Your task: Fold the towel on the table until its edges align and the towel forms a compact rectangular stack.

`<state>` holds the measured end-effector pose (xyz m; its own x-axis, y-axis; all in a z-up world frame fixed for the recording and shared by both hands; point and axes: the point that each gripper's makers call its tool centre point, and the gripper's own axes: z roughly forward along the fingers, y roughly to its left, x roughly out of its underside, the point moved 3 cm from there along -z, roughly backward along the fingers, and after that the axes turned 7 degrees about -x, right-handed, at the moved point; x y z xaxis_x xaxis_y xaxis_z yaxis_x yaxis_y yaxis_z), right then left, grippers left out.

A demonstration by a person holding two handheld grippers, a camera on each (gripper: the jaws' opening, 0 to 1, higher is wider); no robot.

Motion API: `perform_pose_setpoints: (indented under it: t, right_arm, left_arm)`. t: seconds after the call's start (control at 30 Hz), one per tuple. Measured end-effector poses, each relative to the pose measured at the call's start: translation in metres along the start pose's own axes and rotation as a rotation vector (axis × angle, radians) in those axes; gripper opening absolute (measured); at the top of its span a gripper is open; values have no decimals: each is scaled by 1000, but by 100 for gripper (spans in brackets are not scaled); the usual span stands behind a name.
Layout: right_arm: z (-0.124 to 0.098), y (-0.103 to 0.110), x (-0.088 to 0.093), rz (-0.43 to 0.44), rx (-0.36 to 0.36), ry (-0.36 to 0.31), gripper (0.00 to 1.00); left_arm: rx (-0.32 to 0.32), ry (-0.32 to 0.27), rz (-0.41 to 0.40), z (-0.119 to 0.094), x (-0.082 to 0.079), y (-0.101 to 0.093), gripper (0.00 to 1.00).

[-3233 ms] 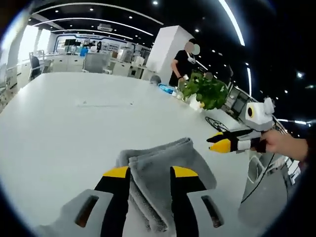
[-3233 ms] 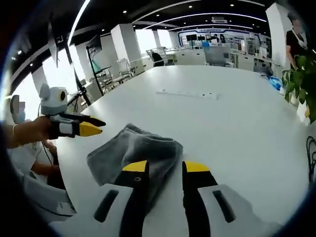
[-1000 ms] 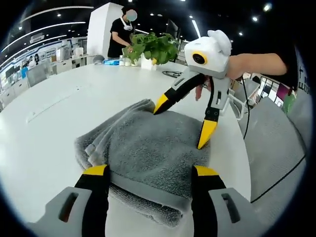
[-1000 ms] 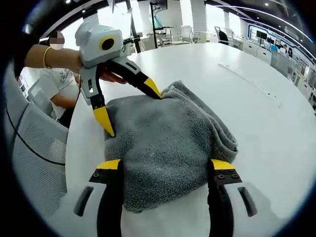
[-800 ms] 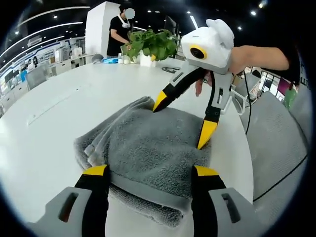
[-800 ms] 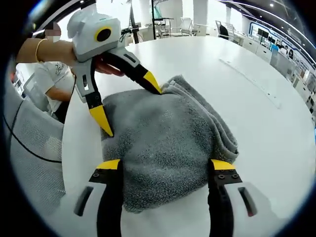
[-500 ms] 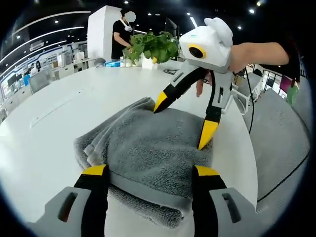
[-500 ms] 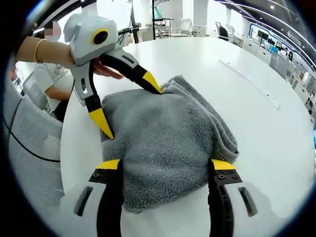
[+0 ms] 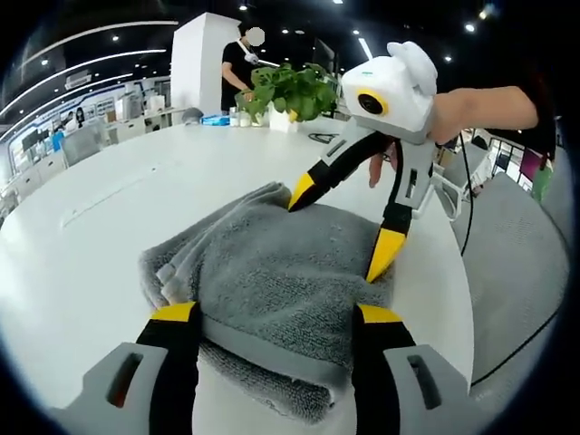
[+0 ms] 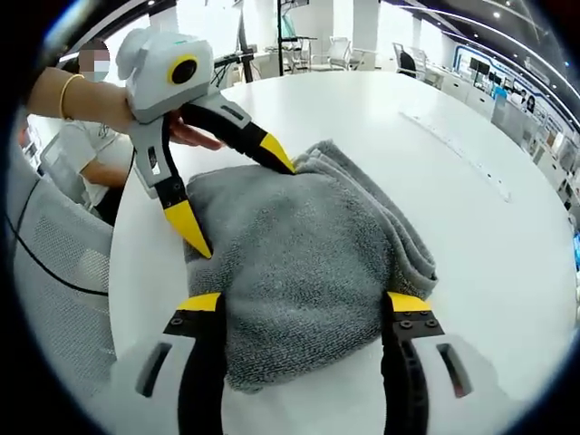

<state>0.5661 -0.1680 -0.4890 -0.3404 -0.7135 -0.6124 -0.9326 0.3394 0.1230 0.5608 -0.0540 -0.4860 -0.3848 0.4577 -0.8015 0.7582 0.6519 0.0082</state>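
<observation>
A grey towel [image 9: 272,267], folded into a thick, roughly rectangular stack, lies on the white table [image 9: 82,245] close to its edge. My left gripper [image 9: 278,314] is open wide, its yellow tips straddling the towel's near end. Facing it, my right gripper [image 9: 342,228] is also open, its tips resting at the towel's far end. In the right gripper view the same towel [image 10: 308,240] lies between my right gripper [image 10: 304,302] and the left gripper [image 10: 236,196]. Neither holds cloth. Layered folds show along one long side.
A potted plant [image 9: 290,89] and a standing person [image 9: 243,63] are at the table's far end. A thin strip [image 10: 453,149] lies on the table [image 10: 507,263]. A mesh chair [image 10: 50,290] and a seated person [image 10: 82,149] are beside the table edge.
Since 3.2 s ago both grippers came down to the towel's opposite ends and opened wide. Over the last second they have barely moved; the towel stays still.
</observation>
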Motion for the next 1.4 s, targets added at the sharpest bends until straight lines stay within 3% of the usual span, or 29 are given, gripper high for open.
perform_pose_setpoints:
  t: [0.1, 0.27, 0.37, 0.47, 0.57, 0.7, 0.8, 0.87, 1.07, 1.17, 1.4]
  right_arm:
    - [-2, 1, -1, 8, 6, -11, 69]
    - [-11, 2, -8, 106, -3, -130, 73]
    - [-20, 2, -9, 116, 23, -124, 76]
    - [-24, -1, 5, 51, 77, -59, 83]
    - [-33, 0, 13, 117, 84, -82, 83]
    - [-44, 4, 25, 135, 103, -74, 82]
    - [-54, 13, 19, 201, 94, -174, 78]
    - [-59, 15, 15, 229, 98, -238, 80]
    - [-80, 32, 18, 241, 126, -291, 83]
    - [-88, 42, 21, 254, 141, -315, 83]
    - [-116, 79, 28, 295, 164, -396, 86]
  left_arm:
    - [-3, 6, 6, -1, -2, 0, 71]
    - [-61, -8, -45, -12, 1, 6, 74]
    - [-114, 9, -109, -24, 5, 11, 79]
    - [-154, 16, -169, -37, 15, 17, 82]
    - [-183, 15, -187, -47, 18, 18, 83]
    - [-206, -13, -203, -61, 15, 17, 79]
    - [-227, -54, -218, -74, 7, 18, 78]
    - [-242, -69, -212, -82, 2, 19, 78]
    - [-249, -118, -199, -103, -9, 9, 80]
    - [-258, -159, -218, -118, -16, -7, 81]
    - [-258, -213, -293, -137, -8, -34, 82]
